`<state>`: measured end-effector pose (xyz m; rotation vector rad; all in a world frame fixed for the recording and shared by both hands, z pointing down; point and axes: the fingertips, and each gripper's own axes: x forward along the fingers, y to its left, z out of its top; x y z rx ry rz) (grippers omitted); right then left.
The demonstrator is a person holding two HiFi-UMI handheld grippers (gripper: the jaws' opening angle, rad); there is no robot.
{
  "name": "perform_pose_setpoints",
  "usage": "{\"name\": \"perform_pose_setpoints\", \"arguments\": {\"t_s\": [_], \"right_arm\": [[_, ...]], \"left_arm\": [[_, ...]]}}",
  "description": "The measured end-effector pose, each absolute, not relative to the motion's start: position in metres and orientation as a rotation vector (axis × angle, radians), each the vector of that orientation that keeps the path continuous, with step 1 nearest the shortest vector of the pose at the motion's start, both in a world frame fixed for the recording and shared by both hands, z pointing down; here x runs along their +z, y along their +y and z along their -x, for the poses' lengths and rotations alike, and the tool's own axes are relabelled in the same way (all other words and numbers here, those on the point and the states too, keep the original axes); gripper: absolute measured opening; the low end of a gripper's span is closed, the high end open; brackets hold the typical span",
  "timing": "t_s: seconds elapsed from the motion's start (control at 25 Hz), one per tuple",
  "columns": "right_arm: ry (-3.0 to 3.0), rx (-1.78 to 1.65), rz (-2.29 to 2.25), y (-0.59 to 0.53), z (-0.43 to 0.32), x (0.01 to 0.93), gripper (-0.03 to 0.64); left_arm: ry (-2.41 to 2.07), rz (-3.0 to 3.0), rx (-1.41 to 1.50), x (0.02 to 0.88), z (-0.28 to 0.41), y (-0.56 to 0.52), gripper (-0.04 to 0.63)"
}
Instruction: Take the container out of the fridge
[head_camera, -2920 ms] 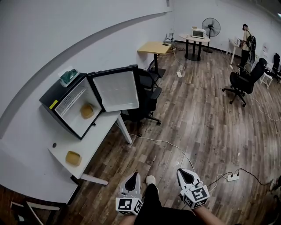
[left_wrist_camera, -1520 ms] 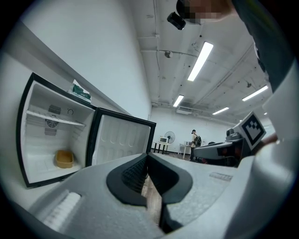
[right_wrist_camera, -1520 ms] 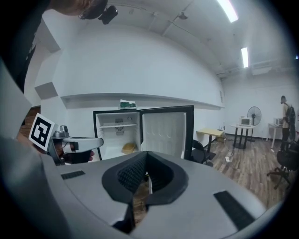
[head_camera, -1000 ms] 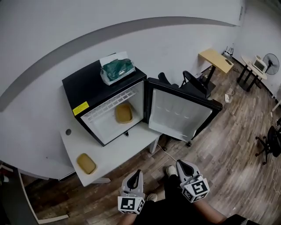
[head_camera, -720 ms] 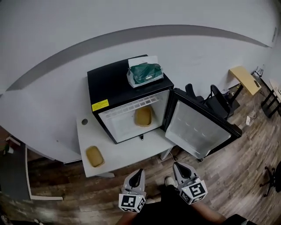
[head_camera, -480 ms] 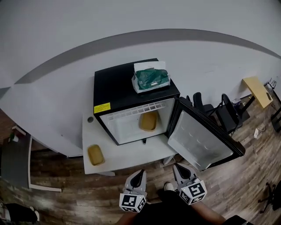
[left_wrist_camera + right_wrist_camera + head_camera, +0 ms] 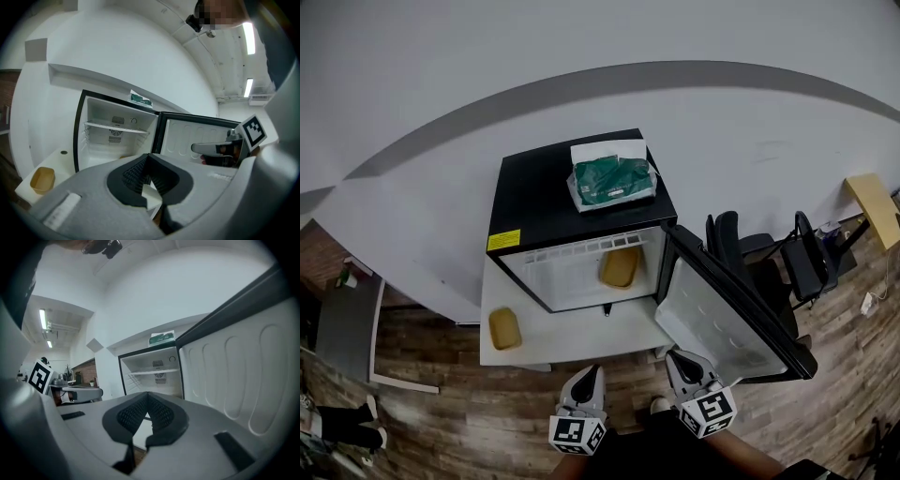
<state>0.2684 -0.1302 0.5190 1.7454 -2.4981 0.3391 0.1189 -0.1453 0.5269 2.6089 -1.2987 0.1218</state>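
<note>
A tan container [image 7: 620,267] lies inside the black mini fridge [image 7: 553,202], whose door [image 7: 727,314] stands open to the right. A second tan container [image 7: 503,328] [image 7: 42,179] rests on the white table [image 7: 581,333] left of the fridge. My left gripper [image 7: 590,375] [image 7: 148,162] and right gripper [image 7: 680,360] [image 7: 147,401] hang low in front of the table, apart from the fridge. Both are shut with nothing between the jaws. In both gripper views the fridge's white inside [image 7: 117,136] [image 7: 154,373] faces me, and my own jaws hide its floor.
A green tissue pack [image 7: 612,178] sits on the fridge's top. Black chairs [image 7: 769,253] stand behind the open door at the right. A dark table [image 7: 342,328] is at the far left. Wood floor lies below the table.
The head view has swung round, so the fridge has gone from the left to the middle, with the door opening toward me. Both grippers stay low and shut.
</note>
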Motion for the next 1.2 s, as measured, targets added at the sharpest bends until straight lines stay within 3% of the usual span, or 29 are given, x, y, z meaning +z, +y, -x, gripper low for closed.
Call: {"name": "perform_pose_setpoints", "arguments": {"t_s": [0.64,1.0,1.2], "right_arm": [[-2.561,0.551,-1.466,-0.182,-0.225,0.556,0.002],[-2.433,0.364,-1.465,-0.241,-0.205,0.571,0.006],[-2.361,0.394,-1.433,-0.281,-0.195,0.606,0.076]], "left_arm": [[-1.393,-2.521,0.151,0.532,-0.108,-0.17,0.014],[-1.405,-2.491,0.06,0.537,-0.088,-0.196,0.014],[-1.405,-2.495,0.039,0.544,-0.078,-0.214,0.014]]}}
